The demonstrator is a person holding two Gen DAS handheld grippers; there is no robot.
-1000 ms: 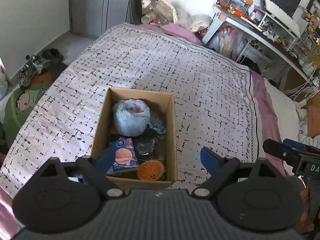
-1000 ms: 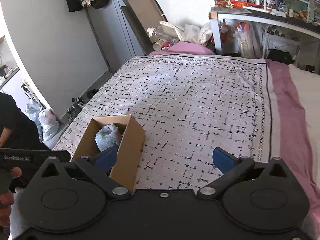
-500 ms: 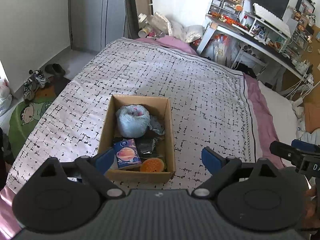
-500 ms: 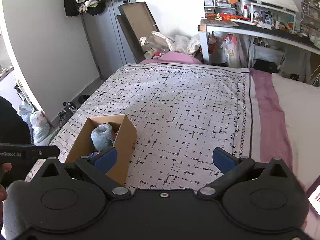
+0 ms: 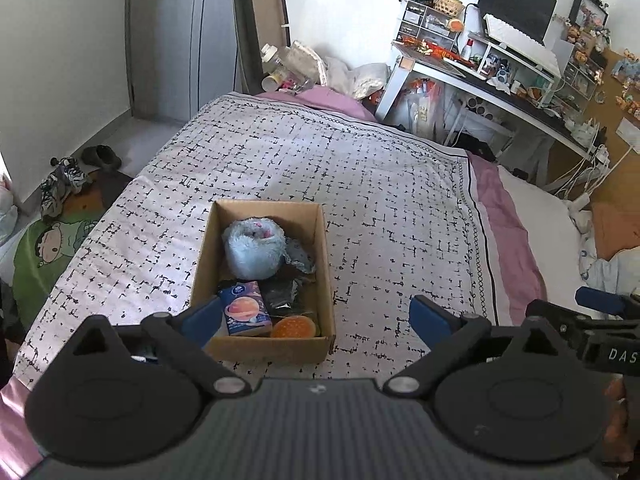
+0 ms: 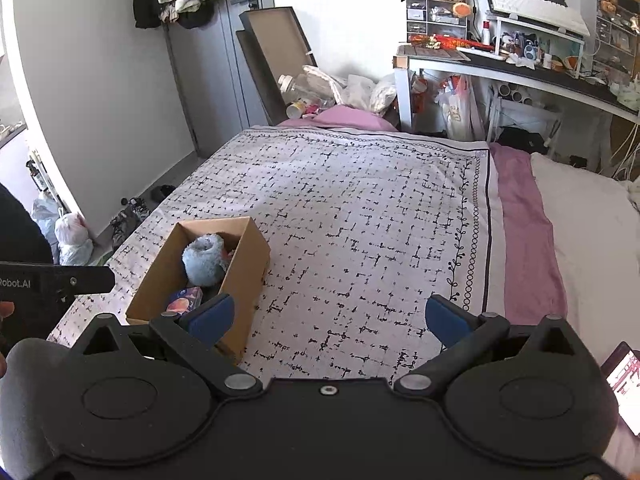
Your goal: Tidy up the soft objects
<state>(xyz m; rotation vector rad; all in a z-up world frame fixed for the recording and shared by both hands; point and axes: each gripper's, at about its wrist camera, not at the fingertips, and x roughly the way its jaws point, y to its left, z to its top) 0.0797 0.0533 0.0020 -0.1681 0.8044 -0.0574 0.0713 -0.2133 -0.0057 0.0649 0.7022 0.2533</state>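
An open cardboard box (image 5: 327, 280) sits on the patterned bedspread (image 5: 380, 184). It holds a fluffy light-blue plush (image 5: 253, 249), a blue tissue pack (image 5: 245, 309), an orange round soft toy (image 5: 294, 327) and dark crumpled items. My left gripper (image 5: 316, 318) is open and empty, above and behind the box's near end. My right gripper (image 6: 328, 316) is open and empty, to the right of the box (image 6: 244, 280), where the plush (image 6: 204, 258) and tissue pack (image 6: 185, 299) also show.
A cluttered desk (image 5: 500, 80) with monitor stands beyond the bed at the right. Bags and bottles (image 5: 296, 68) pile at the bed's far end. Shoes (image 5: 60, 184) and a green mat lie on the floor left. A pink sheet and pillow (image 6: 592, 224) lie right.
Both grippers have pulled back and risen from the box, so the box looks smaller and more of the room shows. Both stay open and empty.
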